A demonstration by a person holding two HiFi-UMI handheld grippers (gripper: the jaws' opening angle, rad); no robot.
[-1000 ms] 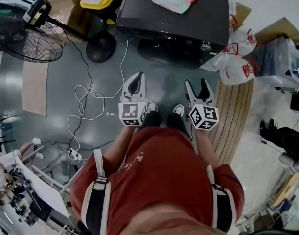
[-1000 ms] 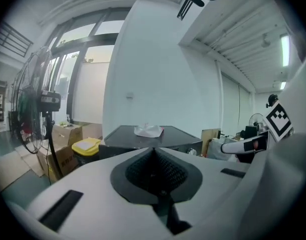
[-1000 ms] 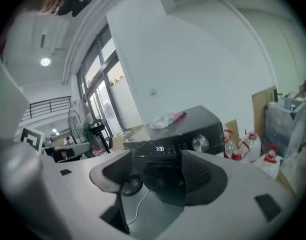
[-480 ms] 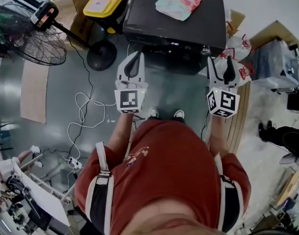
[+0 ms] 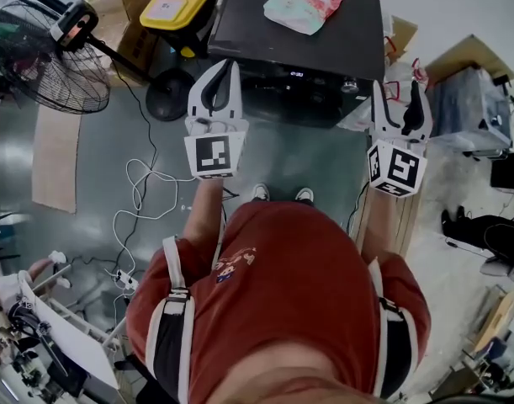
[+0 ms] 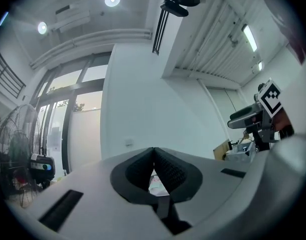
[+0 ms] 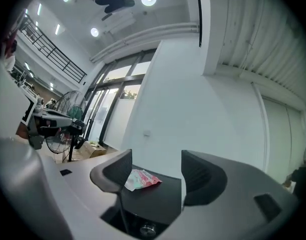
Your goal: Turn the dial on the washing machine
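In the head view, the washer (image 5: 324, 36) stands at the top centre with a pouch (image 5: 303, 2) lying on its dark lid. The dial (image 5: 350, 83) sits on the front panel, near the washer's right corner. The right gripper (image 5: 408, 89) is just to the right of the dial and about level with it in the picture. The left gripper (image 5: 225, 64) is well apart from the dial, off the washer's left corner. We judge the right hand to be the nearer one, and the dial's axis seems to point out of the panel toward the person.

In the left gripper view, the jaws are pressed together with nothing pinched. Only a sliver of the pouch (image 6: 157, 185) shows behind them, and the dial is not in sight. The right gripper (image 6: 253, 119) shows at the far right.

In the right gripper view, the jaws stand spread and empty. They frame the pouch (image 7: 141, 179) and the lid (image 7: 165, 196). The dial (image 7: 147, 229) lies low, under the gap and slightly left of its middle. We judge that the jaws point over the dial, so they would need to drop down and go in before they could close round it.
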